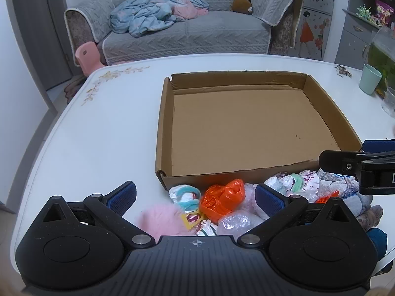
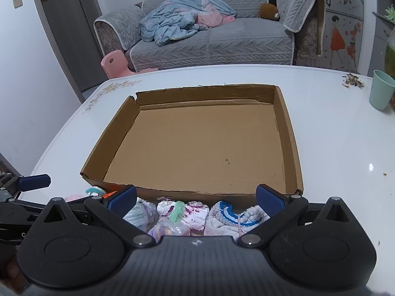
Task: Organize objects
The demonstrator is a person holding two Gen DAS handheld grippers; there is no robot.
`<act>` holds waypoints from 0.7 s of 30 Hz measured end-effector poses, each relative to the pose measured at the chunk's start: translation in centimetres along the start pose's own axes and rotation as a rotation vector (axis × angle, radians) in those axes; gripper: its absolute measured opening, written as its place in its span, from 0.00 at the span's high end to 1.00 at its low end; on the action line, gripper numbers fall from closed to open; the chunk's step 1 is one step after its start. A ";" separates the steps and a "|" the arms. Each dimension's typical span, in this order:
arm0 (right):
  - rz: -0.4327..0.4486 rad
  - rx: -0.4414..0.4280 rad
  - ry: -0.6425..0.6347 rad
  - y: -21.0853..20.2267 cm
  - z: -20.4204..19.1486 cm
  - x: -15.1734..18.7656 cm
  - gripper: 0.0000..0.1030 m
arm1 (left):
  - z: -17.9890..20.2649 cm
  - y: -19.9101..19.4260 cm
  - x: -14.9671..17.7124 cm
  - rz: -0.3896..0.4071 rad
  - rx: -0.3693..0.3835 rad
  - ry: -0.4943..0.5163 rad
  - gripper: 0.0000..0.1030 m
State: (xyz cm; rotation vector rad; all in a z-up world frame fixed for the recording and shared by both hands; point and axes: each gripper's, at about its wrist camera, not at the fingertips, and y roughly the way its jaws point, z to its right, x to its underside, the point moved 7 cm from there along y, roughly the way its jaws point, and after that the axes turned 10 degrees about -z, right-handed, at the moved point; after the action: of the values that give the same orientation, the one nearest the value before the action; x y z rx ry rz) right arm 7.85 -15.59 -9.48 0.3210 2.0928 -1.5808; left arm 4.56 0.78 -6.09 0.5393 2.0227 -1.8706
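A shallow, empty cardboard box (image 1: 246, 123) lies open on the white table (image 1: 98, 128); it also shows in the right wrist view (image 2: 197, 145). A pile of small soft things lies along its near wall: an orange plastic bag (image 1: 222, 197), a pink fluffy item (image 1: 160, 219), rolled socks (image 1: 185, 194), clear bags (image 1: 234, 222). My left gripper (image 1: 196, 197) is open above them. My right gripper (image 2: 196, 201) is open above white-purple rolled socks (image 2: 195, 212) and a grey-blue sock bundle (image 2: 227, 218). It also shows at the right edge of the left wrist view (image 1: 355, 157).
A mint green cup (image 2: 381, 90) and a clear glass (image 1: 390, 101) stand at the table's far right, with a small heap of shells (image 2: 353, 82) near them. A grey sofa (image 1: 187, 32) with a blue blanket and a pink stool (image 1: 87, 56) stand beyond the table.
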 end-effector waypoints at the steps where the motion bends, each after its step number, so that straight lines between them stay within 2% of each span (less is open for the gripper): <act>1: -0.001 0.000 0.000 0.0 0.0 0.0 0.00 | 0.0 0.0 0.1 -0.002 0.002 -0.001 0.00; 21: -0.005 -0.002 -0.012 0.0 -0.4 0.1 0.00 | 0.2 -0.2 0.2 -0.006 0.021 -0.002 0.00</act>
State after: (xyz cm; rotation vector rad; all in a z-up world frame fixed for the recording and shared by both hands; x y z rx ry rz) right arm 7.65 -15.23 -9.48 0.3048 2.0877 -1.5795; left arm 4.27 0.57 -6.04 0.5374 2.0071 -1.8971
